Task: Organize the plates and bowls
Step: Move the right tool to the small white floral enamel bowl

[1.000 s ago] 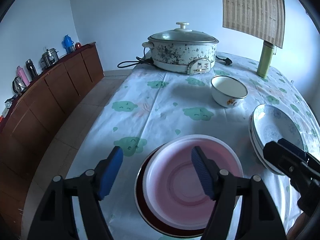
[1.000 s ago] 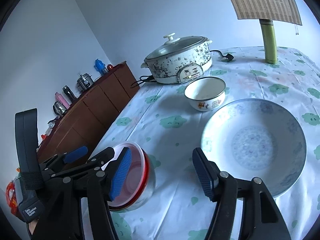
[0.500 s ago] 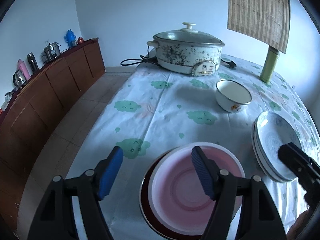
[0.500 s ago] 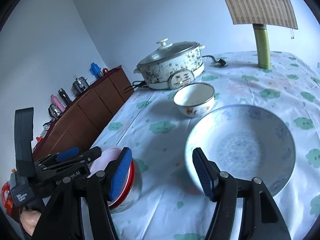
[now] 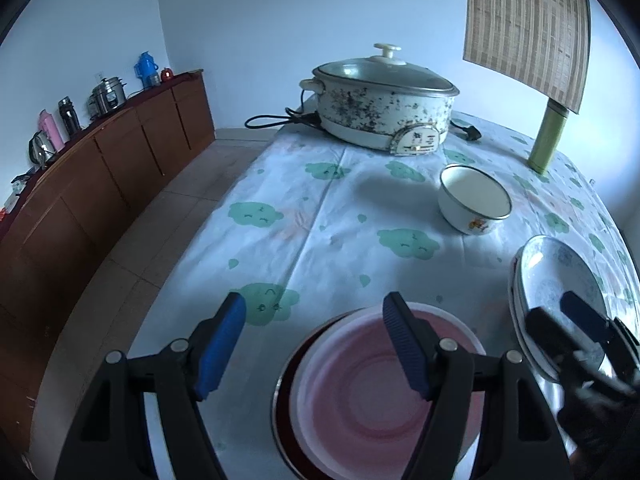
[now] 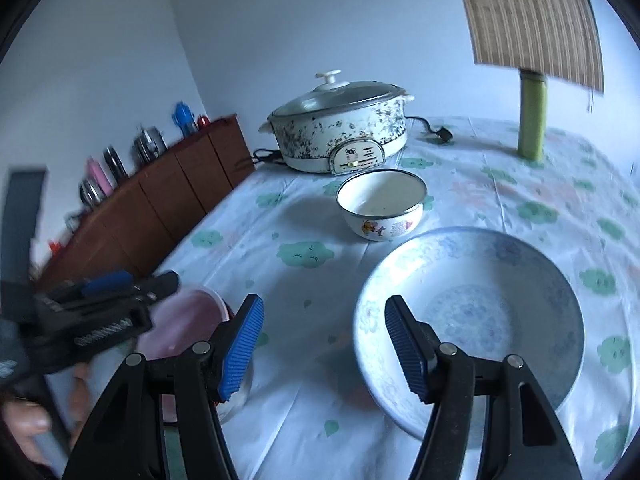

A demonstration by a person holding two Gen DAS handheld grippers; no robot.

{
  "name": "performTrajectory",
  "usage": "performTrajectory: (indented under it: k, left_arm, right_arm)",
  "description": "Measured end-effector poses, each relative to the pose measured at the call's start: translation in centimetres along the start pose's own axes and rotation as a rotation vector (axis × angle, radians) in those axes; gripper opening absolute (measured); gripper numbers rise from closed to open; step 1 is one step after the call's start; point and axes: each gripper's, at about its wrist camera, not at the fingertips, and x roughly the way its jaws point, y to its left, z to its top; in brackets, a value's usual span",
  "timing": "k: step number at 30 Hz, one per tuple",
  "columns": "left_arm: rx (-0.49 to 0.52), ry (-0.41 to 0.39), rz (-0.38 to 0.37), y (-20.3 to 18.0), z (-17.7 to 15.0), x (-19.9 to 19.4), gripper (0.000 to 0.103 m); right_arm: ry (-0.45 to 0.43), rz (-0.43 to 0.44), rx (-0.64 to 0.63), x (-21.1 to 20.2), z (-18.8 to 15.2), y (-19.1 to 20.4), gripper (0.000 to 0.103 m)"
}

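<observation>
A pink plastic bowl nests in a dark red metal-rimmed bowl at the table's near edge. My left gripper hangs open above its left rim, nothing between the pads. To the right lie stacked blue-patterned plates, large in the right wrist view as blue-patterned plates. My right gripper is open just left of their near rim, empty. A small white enamel bowl, also white enamel bowl, stands farther back. The pink bowl sits partly behind the left gripper in the right wrist view.
A speckled electric cooking pot with glass lid and cord sits at the table's far end. A green cylinder stands back right under a hanging bamboo mat. A brown sideboard with flasks runs along the left wall. A cloud-print tablecloth covers the table.
The right gripper has rolled and shifted slightly, so the patterned plates sit lower and closer to its right finger. The left gripper stays over the pink bowl.
</observation>
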Motion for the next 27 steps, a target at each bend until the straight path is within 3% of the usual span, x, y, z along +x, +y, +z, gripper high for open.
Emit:
performTrajectory:
  k: [5,9,13,20,27]
  left_arm:
    - [0.001,0.002,0.019,0.6,0.3,0.1,0.072]
    - [0.001,0.003,0.015,0.7,0.7,0.2,0.072]
    - [0.012,0.007,-0.002,0.1,1.5,0.3,0.072]
    - [0.054,-0.044,0.013,-2.4,2.9,0.2,0.072]
    - [0.078,-0.029,0.010,-4.6,4.5,0.8,0.072]
  right_arm:
    - [0.047,-0.009,-0.078,2.2,-0.4,2.1,0.065]
    - [0.059,0.014,-0.071,2.5,-0.4,2.4,0.065]
    - [0.039,0.022,-0.039,1.4,1.0,1.2,0.065]
    - [-0.029,-0.042,-0.011,-0.6,4.3,-2.7,0.065]
    - [-0.049,-0.052,-0.003,-1.2,6.5,-5.0,0.065]
